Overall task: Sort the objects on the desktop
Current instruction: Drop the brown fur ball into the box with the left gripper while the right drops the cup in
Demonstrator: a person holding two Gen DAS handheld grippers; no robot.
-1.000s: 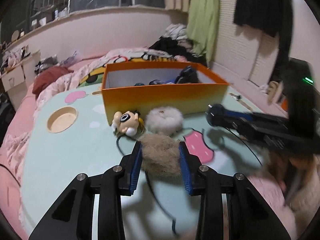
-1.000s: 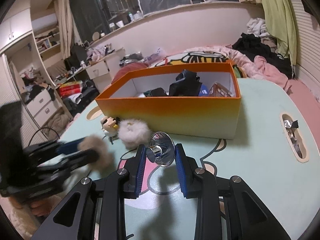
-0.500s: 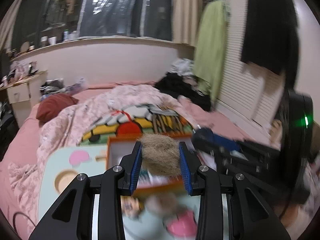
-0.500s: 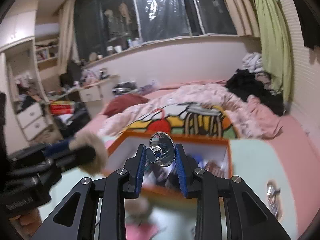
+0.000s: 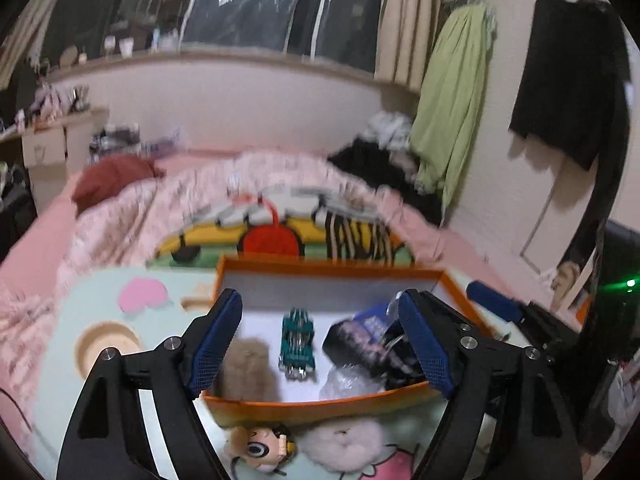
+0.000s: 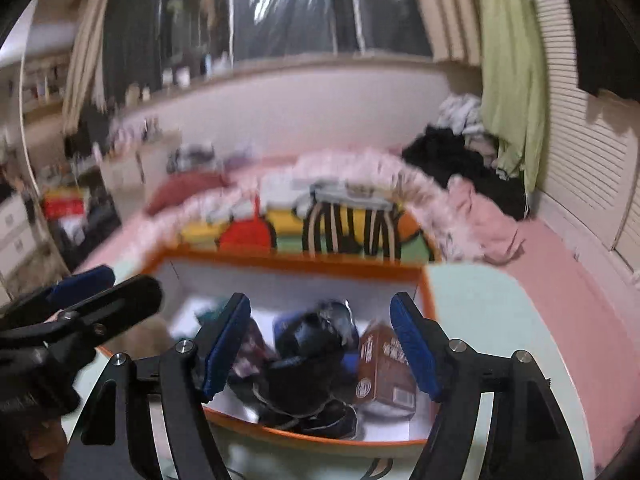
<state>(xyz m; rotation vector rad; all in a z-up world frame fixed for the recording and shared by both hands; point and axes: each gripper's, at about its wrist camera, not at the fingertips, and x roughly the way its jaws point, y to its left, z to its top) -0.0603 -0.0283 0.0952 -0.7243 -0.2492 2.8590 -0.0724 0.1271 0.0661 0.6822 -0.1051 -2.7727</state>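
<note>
An orange box (image 5: 320, 402) with a white inside stands on the pale green table. My left gripper (image 5: 320, 340) is open and empty above it. A brown fur ball (image 5: 248, 368) lies inside the box at its left, beside a teal toy car (image 5: 297, 344) and a dark bundle (image 5: 360, 344). My right gripper (image 6: 320, 344) is open and empty over the box's (image 6: 288, 260) right part, above dark items (image 6: 308, 360) and a brown carton (image 6: 384, 372). The silver item is not clearly visible.
A small doll head (image 5: 260, 446) and a white fur ball (image 5: 344, 442) lie on the table in front of the box. A round cup recess (image 5: 106, 350) is at the left. A bed with a pink quilt (image 5: 200, 200) lies beyond the table.
Both grippers rose and moved over the box, then opened. The brown fur ball left my left gripper and lies in the box. The silver item left my right gripper.
</note>
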